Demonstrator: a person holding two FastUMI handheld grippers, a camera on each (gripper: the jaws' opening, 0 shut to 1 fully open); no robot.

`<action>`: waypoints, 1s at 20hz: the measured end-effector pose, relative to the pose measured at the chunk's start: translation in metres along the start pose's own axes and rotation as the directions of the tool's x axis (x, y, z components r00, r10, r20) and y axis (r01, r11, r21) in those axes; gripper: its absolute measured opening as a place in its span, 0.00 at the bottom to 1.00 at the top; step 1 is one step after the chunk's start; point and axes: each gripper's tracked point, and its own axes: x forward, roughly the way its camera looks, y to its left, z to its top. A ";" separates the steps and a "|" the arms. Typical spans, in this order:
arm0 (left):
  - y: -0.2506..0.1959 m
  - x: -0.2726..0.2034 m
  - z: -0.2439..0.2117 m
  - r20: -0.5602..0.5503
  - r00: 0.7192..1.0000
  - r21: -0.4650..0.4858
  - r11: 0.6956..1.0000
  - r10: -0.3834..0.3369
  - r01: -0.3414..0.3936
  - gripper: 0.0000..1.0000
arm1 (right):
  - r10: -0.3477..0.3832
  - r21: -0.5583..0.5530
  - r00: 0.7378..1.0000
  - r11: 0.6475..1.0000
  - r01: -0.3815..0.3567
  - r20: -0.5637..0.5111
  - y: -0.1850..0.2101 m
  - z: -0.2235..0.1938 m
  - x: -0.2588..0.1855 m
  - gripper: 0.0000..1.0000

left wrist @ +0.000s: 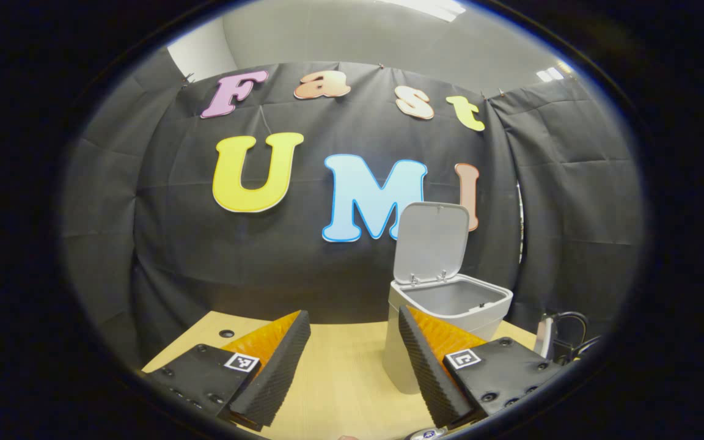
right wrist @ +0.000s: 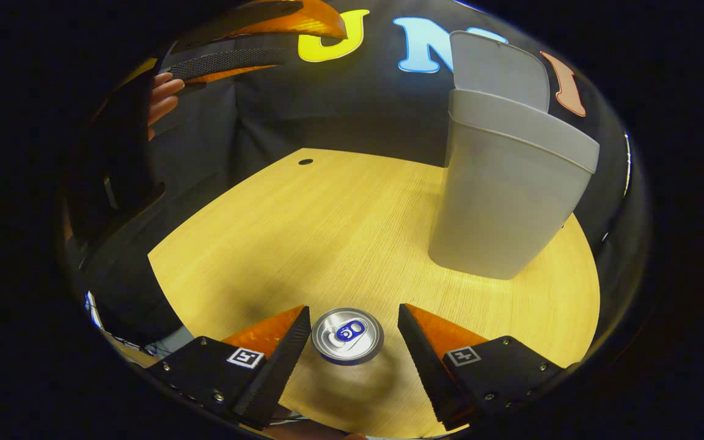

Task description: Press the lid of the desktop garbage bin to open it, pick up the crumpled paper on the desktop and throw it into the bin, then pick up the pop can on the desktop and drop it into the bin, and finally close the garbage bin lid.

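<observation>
The grey desktop bin [left wrist: 450, 305] stands on the wooden desk with its lid [left wrist: 431, 241] tipped up and open; what lies inside is hidden. My left gripper [left wrist: 355, 348] is raised and open, level with the bin's rim and just left of it, with nothing between its fingers. In the right gripper view the pop can [right wrist: 347, 335] stands upright on the desk, seen from above, silver top with a blue tab. My right gripper [right wrist: 353, 333] is open above it, one finger on each side, not touching. The bin [right wrist: 508, 195] stands farther off to the right, and the left gripper [right wrist: 248, 36] hangs at the upper left with a hand behind it.
The wooden desk [right wrist: 327, 226] has a small round hole [right wrist: 305, 162] near its far edge. Black cables [left wrist: 563, 339] lie at the desk's right end beyond the bin. The black cloth wall closes the back.
</observation>
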 end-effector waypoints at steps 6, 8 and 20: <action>0.010 -0.002 -0.001 -0.004 1.000 -0.006 1.000 0.020 -0.020 0.95 | 0.002 -0.002 0.998 1.000 -0.003 -0.068 0.002 -0.019 0.017 0.93; 0.010 -0.001 0.001 0.000 1.000 -0.002 1.000 0.022 -0.022 0.95 | -0.005 -0.016 0.996 1.000 0.003 -0.084 0.002 -0.026 0.021 0.93; 0.013 -0.006 -0.004 -0.015 0.999 -0.014 0.999 0.030 -0.030 0.95 | -0.026 0.075 0.999 0.997 0.028 -0.023 -0.013 -0.017 0.008 0.82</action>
